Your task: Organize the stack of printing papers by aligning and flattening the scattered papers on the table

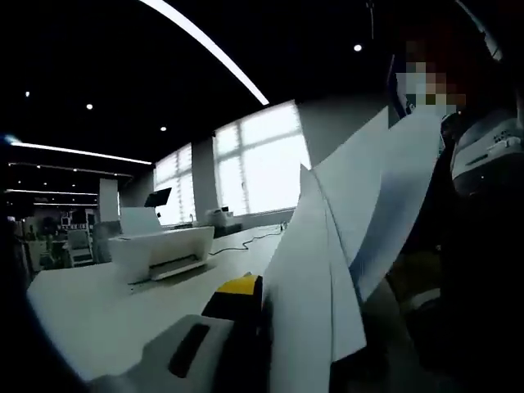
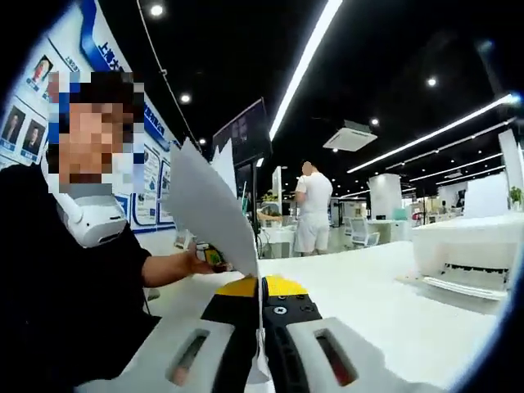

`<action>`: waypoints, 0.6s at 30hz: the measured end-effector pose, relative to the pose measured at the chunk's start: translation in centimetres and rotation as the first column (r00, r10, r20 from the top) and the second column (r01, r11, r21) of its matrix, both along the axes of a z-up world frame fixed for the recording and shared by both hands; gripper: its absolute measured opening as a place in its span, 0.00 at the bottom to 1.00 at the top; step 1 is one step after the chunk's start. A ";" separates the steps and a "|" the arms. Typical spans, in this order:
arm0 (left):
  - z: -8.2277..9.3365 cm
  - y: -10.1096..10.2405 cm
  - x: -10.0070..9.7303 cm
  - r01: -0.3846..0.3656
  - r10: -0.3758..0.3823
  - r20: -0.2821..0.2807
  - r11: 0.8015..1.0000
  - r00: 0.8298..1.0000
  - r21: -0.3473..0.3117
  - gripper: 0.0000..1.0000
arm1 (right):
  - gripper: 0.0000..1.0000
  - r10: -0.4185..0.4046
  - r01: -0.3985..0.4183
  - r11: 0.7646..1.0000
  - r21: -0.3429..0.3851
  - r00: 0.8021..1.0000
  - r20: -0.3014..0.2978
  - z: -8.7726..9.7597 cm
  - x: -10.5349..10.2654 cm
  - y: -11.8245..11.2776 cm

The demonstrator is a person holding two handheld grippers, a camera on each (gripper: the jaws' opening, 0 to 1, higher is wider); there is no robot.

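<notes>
The right gripper (image 2: 262, 327), at the lower centre of the right gripper view, was clamped on the bottom edge of the papers (image 2: 214, 209), its jaws pressed together with the sheets between them. The papers stood on edge, rising from the jaws toward the upper left of the frame, long axis roughly upright, sheets fanned and uneven at the top.

In the left gripper view, the left gripper (image 1: 237, 327) sat at the lower centre, only one jaw clearly visible against the papers (image 1: 327, 270); whether it was clamped cannot be told. There the sheets splayed toward the upper right.

The table (image 2: 377, 303) lay open directly below and ahead of the jaws. A printer (image 2: 467, 250) stood at the right edge of the frame, well apart. Judged next requirement: lower the bottom edges squarely onto the bare surface.
</notes>
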State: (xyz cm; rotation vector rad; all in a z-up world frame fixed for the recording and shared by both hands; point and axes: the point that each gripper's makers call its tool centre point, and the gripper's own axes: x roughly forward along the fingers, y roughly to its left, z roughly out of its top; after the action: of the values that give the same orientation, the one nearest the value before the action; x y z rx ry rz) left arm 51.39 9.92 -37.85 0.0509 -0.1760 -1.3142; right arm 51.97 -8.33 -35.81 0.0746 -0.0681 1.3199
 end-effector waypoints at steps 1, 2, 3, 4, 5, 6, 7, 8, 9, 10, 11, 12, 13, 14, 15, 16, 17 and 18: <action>-0.1 -0.1 -0.1 0.003 -0.003 0.000 1.000 1.000 -0.001 0.25 | 0.00 0.001 -0.001 1.000 -0.003 1.000 -0.010 0.0 -0.1 0.0; 0.0 -0.2 -0.2 0.006 -0.006 0.007 1.000 1.000 -0.004 0.23 | 0.00 -0.003 0.003 1.000 -0.008 1.000 -0.011 0.0 -0.2 0.0; 0.2 -0.2 -0.4 0.013 -0.013 0.013 1.000 1.000 -0.004 0.21 | 0.00 -0.004 0.004 1.000 -0.012 1.000 -0.012 -0.1 -0.2 -0.1; 0.5 -0.2 -0.5 0.018 -0.018 0.011 1.000 1.000 -0.008 0.19 | 0.00 -0.005 0.005 1.000 -0.016 1.000 -0.015 -0.1 -0.3 -0.1; 0.7 -0.3 -0.6 0.021 -0.021 0.011 1.000 1.000 -0.011 0.18 | 0.00 -0.009 0.008 1.000 -0.020 1.000 -0.017 -0.2 -0.3 -0.1; 0.9 -0.3 -0.6 0.024 -0.024 0.011 1.000 1.000 -0.011 0.15 | 0.00 -0.013 0.012 1.000 -0.024 1.000 -0.016 -0.1 -0.3 -0.1; 1.0 -0.4 -0.6 0.025 -0.025 0.015 1.000 1.000 -0.007 0.12 | 0.00 -0.014 0.014 1.000 -0.025 1.000 -0.018 0.0 -0.3 -0.1; 1.2 -0.4 -0.5 0.024 -0.024 0.013 1.000 1.000 -0.006 0.12 | 0.00 -0.017 0.017 0.999 -0.030 1.000 -0.017 0.1 -0.3 -0.1; 1.4 -0.4 -0.4 0.025 -0.025 0.008 1.000 1.000 -0.005 0.10 | 0.00 -0.020 0.020 0.999 -0.035 1.000 -0.013 0.2 -0.3 -0.2; 1.6 -0.5 -0.4 0.029 -0.029 0.007 1.000 1.000 -0.003 0.08 | 0.00 -0.024 0.024 0.999 -0.042 1.000 -0.006 0.4 -0.4 -0.1; 1.9 -0.5 -0.3 0.030 -0.030 0.006 1.000 1.000 -0.002 0.08 | 0.00 -0.027 0.027 0.999 -0.047 1.000 -0.002 0.7 -0.4 -0.1; 2.3 -0.5 -0.1 0.028 -0.028 0.005 1.000 1.000 -0.002 0.07 | 0.00 -0.033 0.033 0.998 -0.055 0.999 0.010 0.9 -0.4 -0.1; 2.5 -0.6 0.0 0.023 -0.023 0.008 1.000 1.000 0.001 0.07 | 0.00 -0.042 0.044 0.997 -0.066 0.999 0.029 1.2 -0.3 -0.1; 2.8 -0.6 0.1 0.018 -0.018 0.018 1.000 1.000 0.002 0.07 | 0.00 -0.043 0.046 0.997 -0.069 0.998 0.040 1.5 -0.4 -0.2; 3.1 -0.6 0.2 0.017 -0.018 0.019 1.000 1.000 0.003 0.07 | 0.00 -0.045 0.048 0.996 -0.069 0.998 0.049 1.9 -0.4 -0.4; 3.4 -0.6 0.3 0.016 -0.016 0.023 1.000 1.000 0.003 0.07 | 0.00 -0.047 0.051 0.996 -0.072 0.997 0.059 2.1 -0.4 -0.5; 3.7 -0.6 0.4 0.010 -0.010 0.038 1.000 0.999 0.004 0.07 | 0.00 -0.052 0.058 0.996 -0.074 0.995 0.084 2.5 -0.5 -0.6; 4.0 -0.6 0.6 0.006 -0.007 0.044 1.000 0.999 0.006 0.06 | 0.00 -0.051 0.058 0.996 -0.073 0.994 0.092 2.8 -0.7 -0.6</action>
State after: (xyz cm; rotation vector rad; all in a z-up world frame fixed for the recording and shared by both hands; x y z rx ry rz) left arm 51.97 9.32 -33.88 0.0839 -0.2101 -1.3208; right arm 51.27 -8.98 -33.04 -0.0504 -0.0959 1.2698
